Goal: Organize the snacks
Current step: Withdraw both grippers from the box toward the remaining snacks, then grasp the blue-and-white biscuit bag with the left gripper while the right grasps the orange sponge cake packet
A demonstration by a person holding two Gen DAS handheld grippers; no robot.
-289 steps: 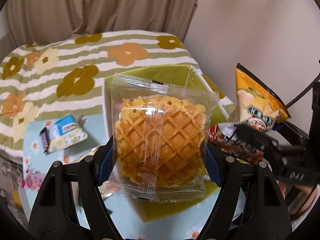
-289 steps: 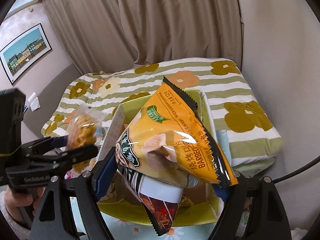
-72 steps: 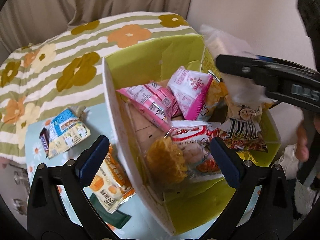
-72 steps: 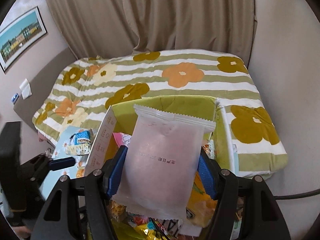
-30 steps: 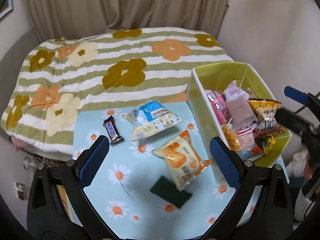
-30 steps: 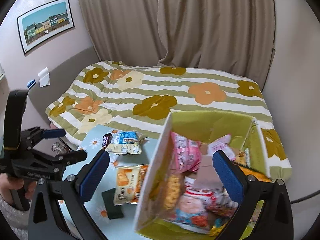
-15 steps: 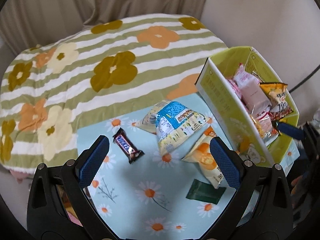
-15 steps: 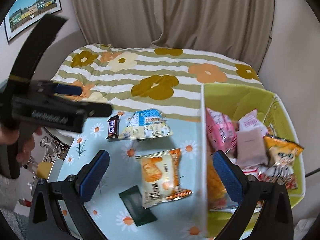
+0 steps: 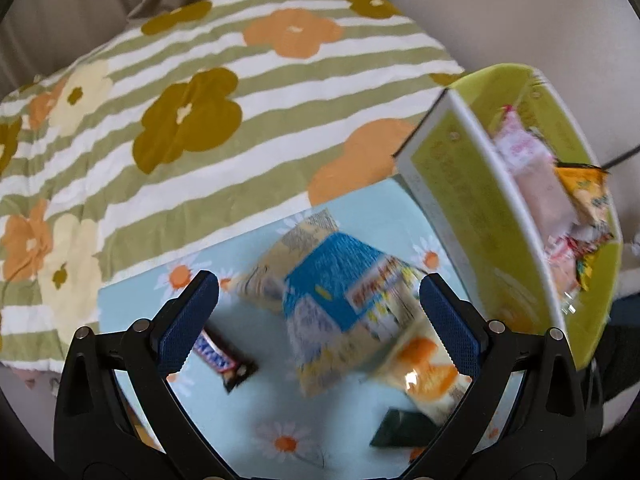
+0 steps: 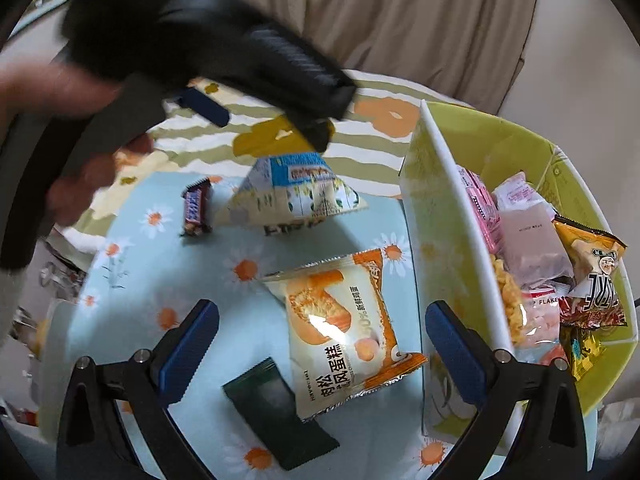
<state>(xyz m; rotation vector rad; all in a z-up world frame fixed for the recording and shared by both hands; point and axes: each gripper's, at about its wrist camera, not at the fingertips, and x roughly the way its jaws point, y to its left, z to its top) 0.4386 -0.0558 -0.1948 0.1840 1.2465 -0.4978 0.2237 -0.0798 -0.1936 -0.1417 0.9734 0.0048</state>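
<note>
My left gripper point(image 9: 319, 322) is open and empty, hovering just above a blue and cream snack bag point(image 9: 340, 308) on the daisy-print table point(image 9: 240, 420). A Snickers bar point(image 9: 222, 360) lies left of the bag. My right gripper point(image 10: 322, 344) is open and empty above an orange cake packet point(image 10: 340, 328) and a dark green packet point(image 10: 276, 408). The blue bag point(image 10: 296, 196) and Snickers bar point(image 10: 196, 208) show farther off, under the left gripper's body point(image 10: 224, 52). The green box point(image 10: 452, 216) on the right holds several snacks.
A striped flowered bedspread point(image 9: 180, 100) lies beyond the table's far edge. Curtains point(image 10: 420, 20) and a wall stand behind. The orange packet point(image 9: 428, 376) and dark green packet point(image 9: 400, 428) lie by the green box point(image 9: 480, 220) in the left wrist view.
Both grippers let their snacks go into the box and swung back over the table. In the last half second both dropped lower, the left toward the blue bag, the right toward the orange packet.
</note>
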